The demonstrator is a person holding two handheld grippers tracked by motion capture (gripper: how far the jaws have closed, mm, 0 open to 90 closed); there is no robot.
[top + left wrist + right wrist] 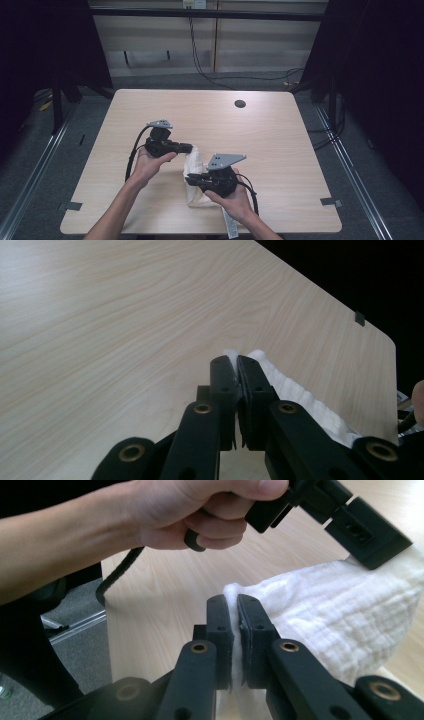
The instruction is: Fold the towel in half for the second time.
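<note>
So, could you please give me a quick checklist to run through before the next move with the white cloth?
1. Left hand-held gripper shut on the white cloth: ok.
2. Right hand-held gripper shut on the cloth's edge: ok.
3. Cloth hangs between both grippers, partly lifted off the table: ok.
4. Whether the cloth's lower end rests on the table: cannot tell.
5. Bare table beyond the cloth to lay it on: ok.

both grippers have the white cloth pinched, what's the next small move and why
Probably draw the two grippers apart to stretch the cloth flat. The left gripper and the right gripper are each shut on an edge of the white cloth, which hangs bunched between them over the table.
</note>
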